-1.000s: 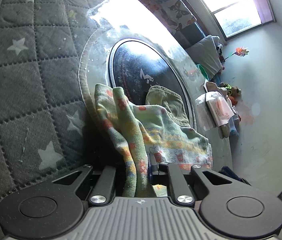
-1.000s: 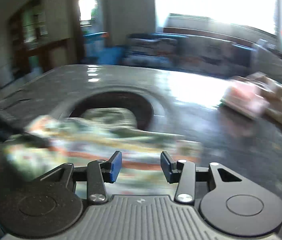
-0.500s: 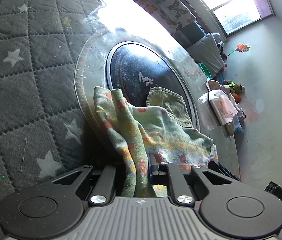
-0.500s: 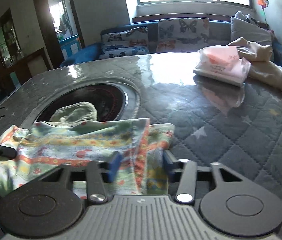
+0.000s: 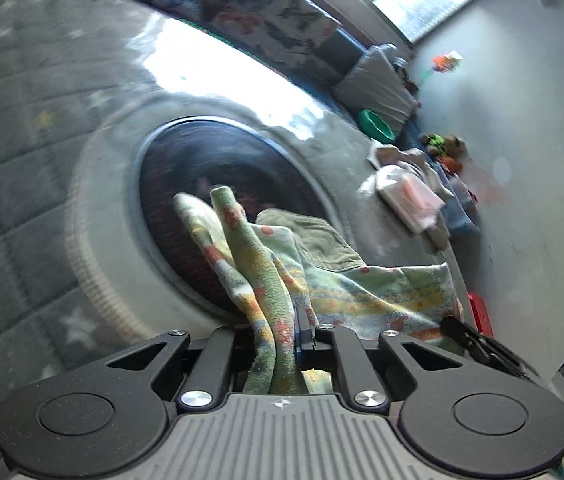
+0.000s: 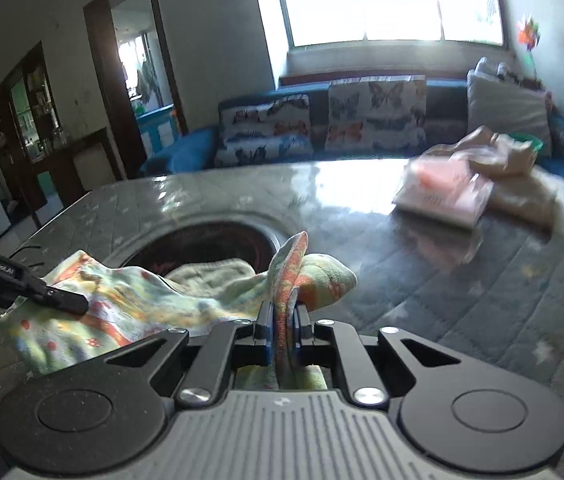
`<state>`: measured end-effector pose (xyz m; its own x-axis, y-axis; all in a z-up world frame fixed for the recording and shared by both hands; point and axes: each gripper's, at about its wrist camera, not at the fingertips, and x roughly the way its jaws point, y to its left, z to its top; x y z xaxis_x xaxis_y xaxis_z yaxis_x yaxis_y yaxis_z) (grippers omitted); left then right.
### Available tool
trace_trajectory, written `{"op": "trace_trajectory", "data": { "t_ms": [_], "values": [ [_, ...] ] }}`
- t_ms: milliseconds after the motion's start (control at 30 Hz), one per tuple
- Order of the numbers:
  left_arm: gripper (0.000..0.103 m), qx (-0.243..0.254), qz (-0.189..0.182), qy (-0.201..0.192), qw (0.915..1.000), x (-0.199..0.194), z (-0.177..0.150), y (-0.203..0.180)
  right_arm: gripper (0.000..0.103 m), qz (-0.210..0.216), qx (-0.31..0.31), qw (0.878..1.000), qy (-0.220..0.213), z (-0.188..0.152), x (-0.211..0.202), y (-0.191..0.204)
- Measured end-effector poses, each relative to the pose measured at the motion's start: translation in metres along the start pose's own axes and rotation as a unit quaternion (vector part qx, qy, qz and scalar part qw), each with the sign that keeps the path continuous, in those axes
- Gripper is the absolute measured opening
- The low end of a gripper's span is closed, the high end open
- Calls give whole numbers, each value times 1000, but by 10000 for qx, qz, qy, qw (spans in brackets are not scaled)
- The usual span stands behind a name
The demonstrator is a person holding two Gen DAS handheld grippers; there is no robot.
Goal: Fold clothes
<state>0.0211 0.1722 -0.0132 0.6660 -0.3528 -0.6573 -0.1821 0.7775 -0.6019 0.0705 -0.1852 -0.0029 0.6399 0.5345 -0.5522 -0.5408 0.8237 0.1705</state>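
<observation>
A small pale green garment with orange and yellow prints (image 5: 365,292) lies partly over the round black cooktop (image 5: 186,184) set in the table. My left gripper (image 5: 282,336) is shut on one bunched end of it. My right gripper (image 6: 282,320) is shut on the other end (image 6: 293,268), lifting a fold. The garment sags between them (image 6: 122,304). A plain olive-green piece (image 6: 214,272) lies under it. The left gripper's fingers (image 6: 54,298) show at the left of the right wrist view.
The table has a grey quilted star cover (image 6: 481,280). A pink plastic package (image 6: 445,192) and beige cloth (image 6: 521,184) lie at the far right. A blue sofa with butterfly cushions (image 6: 361,120) stands behind the table.
My right gripper was open, moved onto the garment's end and shut on it, raising a fold. My left gripper kept its hold and shifted slightly.
</observation>
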Motion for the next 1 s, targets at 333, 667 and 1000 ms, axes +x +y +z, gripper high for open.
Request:
{"op": "trace_trajectory", "data": {
  "t_ms": [333, 667, 1000],
  "values": [
    [10, 877, -533, 298, 9943, 41, 17, -83, 8, -919, 178, 9942, -538, 14, -68, -41],
    [11, 1591, -785, 676, 9818, 89, 7, -157, 8, -1685, 396, 9828, -647, 0, -108, -88],
    [11, 1873, -705, 989, 9748, 137, -12, -183, 8, -2037, 758, 9748, -507, -29, -109, -128]
  ]
}}
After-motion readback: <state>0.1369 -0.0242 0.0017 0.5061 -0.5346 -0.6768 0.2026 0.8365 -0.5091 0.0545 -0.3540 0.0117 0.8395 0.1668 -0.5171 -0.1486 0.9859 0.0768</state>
